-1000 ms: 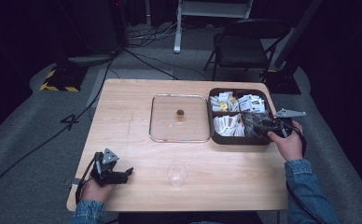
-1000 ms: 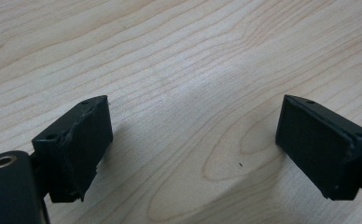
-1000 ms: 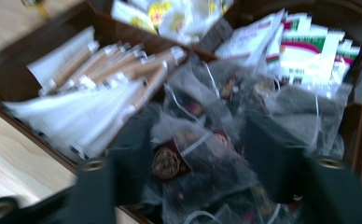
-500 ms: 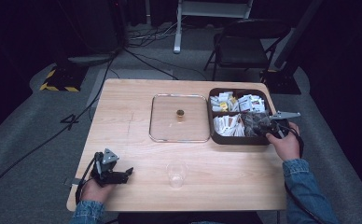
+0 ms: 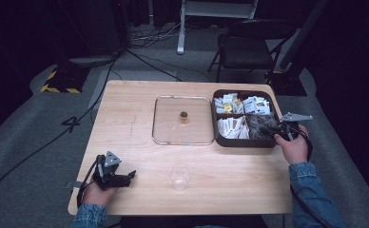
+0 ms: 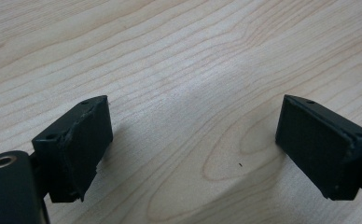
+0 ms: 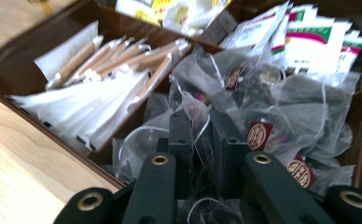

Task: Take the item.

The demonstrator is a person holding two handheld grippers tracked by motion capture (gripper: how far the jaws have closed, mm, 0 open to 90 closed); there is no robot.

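Observation:
A brown compartment box (image 5: 219, 138) stands at the table's right, packed with packets and tea bags. My right gripper (image 5: 268, 129) reaches into its near right compartment. In the right gripper view the gripper (image 7: 201, 122) is shut on a clear mesh tea bag (image 7: 194, 105) among several others. White and brown sachets (image 7: 102, 77) lie in the compartment beside it. My left gripper (image 5: 128, 176) rests near the table's front left corner, and in the left gripper view the gripper (image 6: 193, 119) stands open over bare wood. A clear plastic cup (image 5: 180, 176) stands at the front middle.
A glass lid (image 5: 168, 130) with a small knob (image 5: 184, 115) lies flat left of the box. A folding chair (image 5: 244, 50) and cables are on the floor behind the table. The wooden table (image 5: 125, 118) is bare on its left half.
My right gripper has shifted slightly inside the box's near right compartment. The left gripper has stayed put.

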